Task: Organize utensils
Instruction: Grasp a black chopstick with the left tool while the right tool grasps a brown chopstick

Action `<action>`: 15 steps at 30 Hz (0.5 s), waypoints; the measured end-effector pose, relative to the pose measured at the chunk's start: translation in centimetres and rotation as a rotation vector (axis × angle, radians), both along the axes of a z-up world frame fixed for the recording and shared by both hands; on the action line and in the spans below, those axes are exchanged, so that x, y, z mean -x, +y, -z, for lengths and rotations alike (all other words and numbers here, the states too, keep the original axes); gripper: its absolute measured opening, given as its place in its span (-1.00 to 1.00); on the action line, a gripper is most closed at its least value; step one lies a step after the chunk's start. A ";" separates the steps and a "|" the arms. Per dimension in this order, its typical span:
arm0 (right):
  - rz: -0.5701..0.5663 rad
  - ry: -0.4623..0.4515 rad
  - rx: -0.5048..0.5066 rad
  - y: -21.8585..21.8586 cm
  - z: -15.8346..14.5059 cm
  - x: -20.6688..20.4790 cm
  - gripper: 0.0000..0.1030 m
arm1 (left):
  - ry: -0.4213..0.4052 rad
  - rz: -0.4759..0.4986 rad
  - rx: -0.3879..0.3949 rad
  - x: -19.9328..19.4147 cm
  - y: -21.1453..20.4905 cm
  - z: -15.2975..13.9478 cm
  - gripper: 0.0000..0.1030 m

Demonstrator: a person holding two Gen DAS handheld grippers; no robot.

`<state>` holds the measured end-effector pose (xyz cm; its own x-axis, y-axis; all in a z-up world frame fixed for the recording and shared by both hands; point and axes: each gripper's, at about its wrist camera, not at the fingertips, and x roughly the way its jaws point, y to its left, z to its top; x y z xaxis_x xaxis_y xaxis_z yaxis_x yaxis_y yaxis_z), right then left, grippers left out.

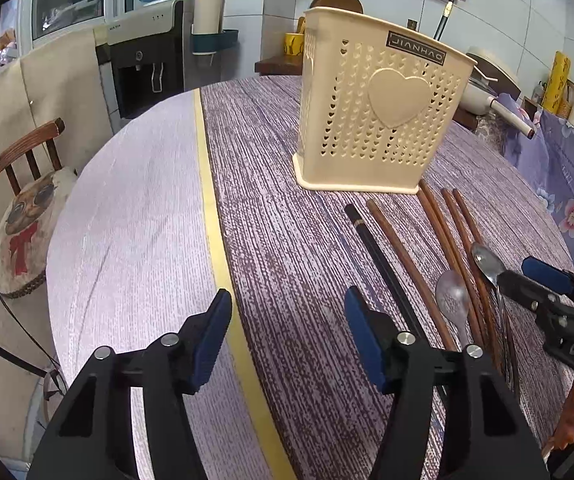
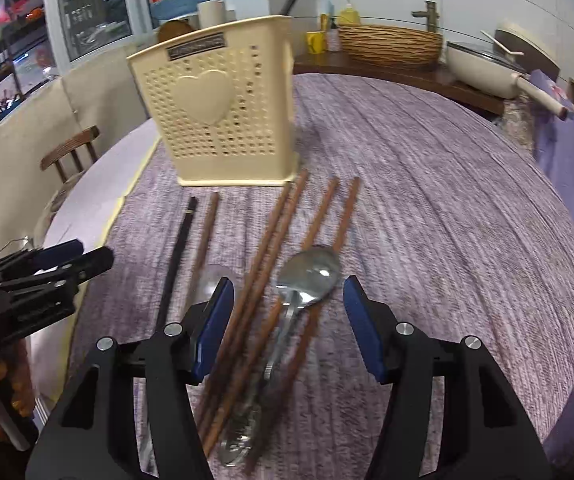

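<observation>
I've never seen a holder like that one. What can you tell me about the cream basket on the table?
The basket is cream plastic, tall and boxy, with rows of small heart-shaped holes, one big raised heart on its front and a dark label near the rim. It stands upright on the purple tablecloth, nothing showing above its rim. Brown chopsticks lie with their tips at its base; whether they touch it is unclear.

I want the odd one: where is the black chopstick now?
In the right wrist view, the black chopstick lies on the table, leftmost of the row, beside a brown chopstick, before the cream holder.

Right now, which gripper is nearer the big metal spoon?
Right. The right gripper straddles the big metal spoon; the left gripper hovers off to the side over bare tablecloth.
</observation>
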<state>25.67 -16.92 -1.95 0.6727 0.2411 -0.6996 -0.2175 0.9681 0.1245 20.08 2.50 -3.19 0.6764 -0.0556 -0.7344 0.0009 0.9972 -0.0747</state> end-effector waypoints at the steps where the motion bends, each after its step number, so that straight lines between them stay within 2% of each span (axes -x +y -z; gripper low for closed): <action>1: 0.020 0.001 -0.007 -0.6 -0.1 -0.3 0.11 | 0.003 0.003 0.002 0.1 -0.1 0.1 0.03; 6: 0.087 0.020 -0.022 -2.8 -0.8 -2.5 -0.05 | 0.011 0.023 0.017 -0.2 -0.7 0.1 -0.05; 11: 0.087 0.089 -0.043 -2.8 0.0 -5.8 -0.36 | 0.025 0.052 0.027 -1.0 -1.6 0.1 -0.14; 15: 0.093 0.124 -0.047 -2.3 0.6 -7.5 -0.44 | 0.037 0.065 0.033 -1.9 -2.1 0.0 -0.18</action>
